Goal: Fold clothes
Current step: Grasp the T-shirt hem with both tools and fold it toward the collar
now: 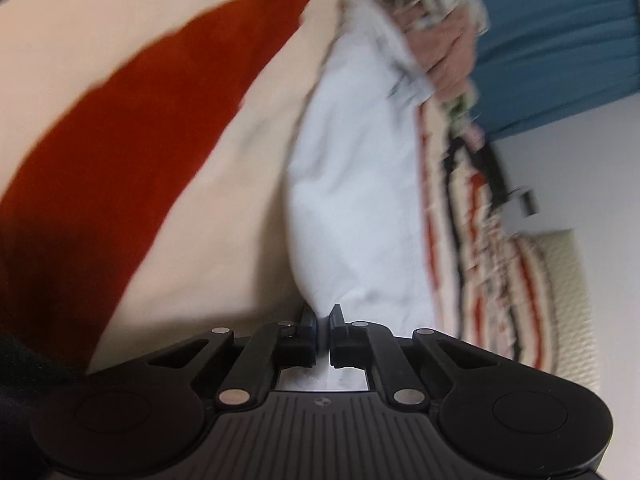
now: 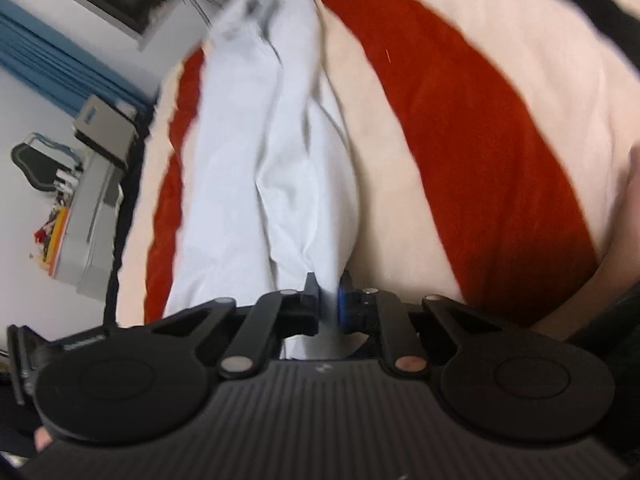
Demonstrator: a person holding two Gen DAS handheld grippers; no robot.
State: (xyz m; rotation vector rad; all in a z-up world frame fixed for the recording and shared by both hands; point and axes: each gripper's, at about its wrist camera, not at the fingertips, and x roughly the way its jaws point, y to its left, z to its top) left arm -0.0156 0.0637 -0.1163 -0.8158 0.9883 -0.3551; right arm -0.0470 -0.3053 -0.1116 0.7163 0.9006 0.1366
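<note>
Cream-and-red bedding [image 1: 120,128] carries a soft, light white garment [image 1: 352,200], limp and best taken at its edges, where the left tool [image 1: 323,316] and right tool [image 2: 329,286] each pinch it.

Soft even light, motion blur, fisheye warping

A big cream cover with wide red stripes [image 1: 132,128] lies spread out past the tool. Off to the right of the tool is a striped woven rug [image 1: 516,280] in red, black and cream. Far ahead on that side hangs a blue curtain [image 1: 552,40] by a pale wall [image 1: 592,168]. In the other view, the blue curtain [image 2: 44,52] is far to the left, with a grey box [image 2: 106,128] near it and a grey shelf with small colourful bits [image 2: 76,224] below.
</note>
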